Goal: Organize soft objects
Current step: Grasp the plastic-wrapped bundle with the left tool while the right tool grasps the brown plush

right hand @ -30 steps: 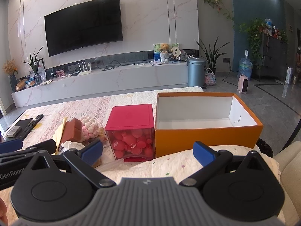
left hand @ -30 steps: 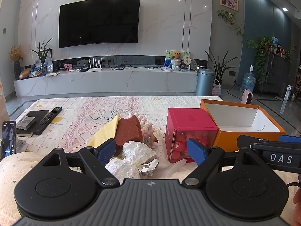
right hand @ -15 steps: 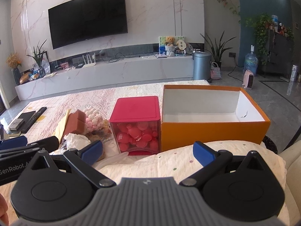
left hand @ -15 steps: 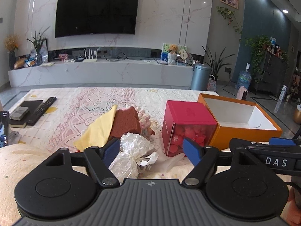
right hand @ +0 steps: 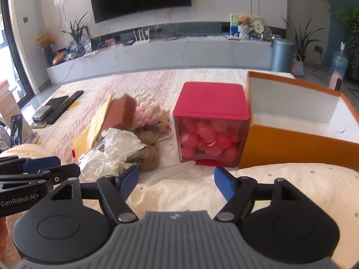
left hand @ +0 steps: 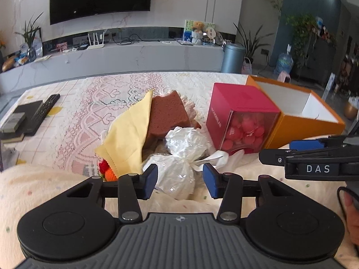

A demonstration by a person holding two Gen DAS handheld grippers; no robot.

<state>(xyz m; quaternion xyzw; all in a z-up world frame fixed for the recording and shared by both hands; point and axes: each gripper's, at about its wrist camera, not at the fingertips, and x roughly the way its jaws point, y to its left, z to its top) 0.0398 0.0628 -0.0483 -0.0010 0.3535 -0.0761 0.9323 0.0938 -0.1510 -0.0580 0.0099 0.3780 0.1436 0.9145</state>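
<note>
A pile of soft things lies on the lace tablecloth: a yellow cloth [left hand: 130, 130], a brown sponge [left hand: 167, 114], a pink fluffy item [left hand: 188, 107] and two knotted white plastic bags [left hand: 186, 141]. My left gripper [left hand: 180, 182] is closing with the nearer bag [left hand: 175, 177] between its blue pads, and a gap shows at the right pad. My right gripper [right hand: 176, 181] is also closing, over the cream blanket in front of the red box [right hand: 212, 103], with nothing gripped. The open orange box [right hand: 298, 139] stands right of the red box. A brown fuzzy item [right hand: 148, 154] lies beside the bags [right hand: 112, 150].
A cream dotted blanket [left hand: 33, 186] covers the near edge. A remote control [left hand: 42, 112] and dark flat items lie at the far left, and a phone [right hand: 16, 130] stands there. A small red and orange knitted piece [left hand: 107, 170] peeks out under the yellow cloth.
Both grippers have moved forward and down toward the pile and tilted downward. Both sets of jaws have narrowed. The near plastic bag now sits between the left pads.
</note>
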